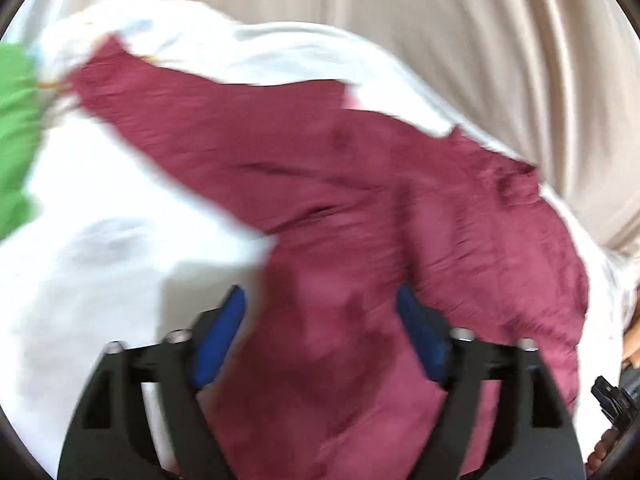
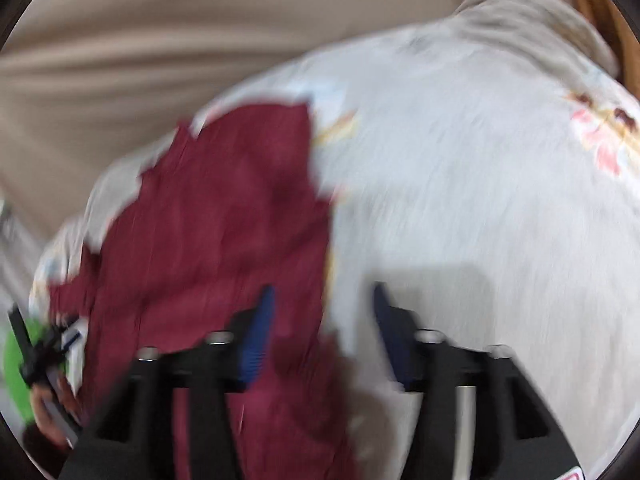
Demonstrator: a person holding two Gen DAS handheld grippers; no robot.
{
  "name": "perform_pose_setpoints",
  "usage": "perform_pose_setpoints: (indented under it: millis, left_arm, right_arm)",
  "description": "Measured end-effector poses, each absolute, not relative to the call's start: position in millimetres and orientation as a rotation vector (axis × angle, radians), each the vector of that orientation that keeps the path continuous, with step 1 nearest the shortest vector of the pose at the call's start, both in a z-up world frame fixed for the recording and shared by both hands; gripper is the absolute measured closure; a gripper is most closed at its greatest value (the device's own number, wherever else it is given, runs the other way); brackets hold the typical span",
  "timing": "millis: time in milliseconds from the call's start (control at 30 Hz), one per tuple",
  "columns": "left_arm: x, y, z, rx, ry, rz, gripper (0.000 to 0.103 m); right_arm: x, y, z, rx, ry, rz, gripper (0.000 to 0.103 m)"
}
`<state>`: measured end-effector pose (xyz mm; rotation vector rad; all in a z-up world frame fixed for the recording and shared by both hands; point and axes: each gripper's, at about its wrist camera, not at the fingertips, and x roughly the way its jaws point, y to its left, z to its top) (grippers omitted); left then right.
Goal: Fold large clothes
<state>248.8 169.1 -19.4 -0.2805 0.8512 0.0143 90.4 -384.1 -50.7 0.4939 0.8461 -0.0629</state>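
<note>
A maroon garment (image 1: 360, 208) lies spread and crumpled on a white sheet (image 1: 100, 260). One long part of it reaches up to the left. My left gripper (image 1: 320, 300) is open just above its near part, with nothing between the blue pads (image 1: 224, 328). In the right wrist view the maroon garment (image 2: 224, 220) lies left of centre on the white floral sheet (image 2: 460, 180). My right gripper (image 2: 324, 300) is open over the garment's right edge, its left pad (image 2: 256, 336) above the cloth. Both views are blurred.
A beige curtain (image 1: 460, 40) hangs behind the sheet, and it also fills the top left of the right wrist view (image 2: 140, 40). A green cloth (image 1: 16, 140) lies at the far left. The other gripper and a hand (image 2: 44, 360) show at the lower left of the right wrist view.
</note>
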Motion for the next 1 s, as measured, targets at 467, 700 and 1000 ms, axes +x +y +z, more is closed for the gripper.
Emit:
perform_pose_setpoints:
  millis: [467, 700, 1000]
  left_arm:
    - [137.4, 190.3, -33.6, -0.358, 1.149, -0.157, 0.095]
    - [21.1, 188.6, -26.8, -0.393, 1.28, -0.223, 0.088]
    - [125.3, 227.1, 65.1, -0.433, 0.921, -0.137, 0.059]
  right_arm:
    - [3.8, -336.8, -50.3, 0.424, 0.938, -0.133, 0.101]
    - [-98.2, -335.8, -68.7, 0.35, 1.149, -0.257, 0.094]
    - [30.1, -256.9, 16.1, 0.31, 0.857, -0.041, 0.084]
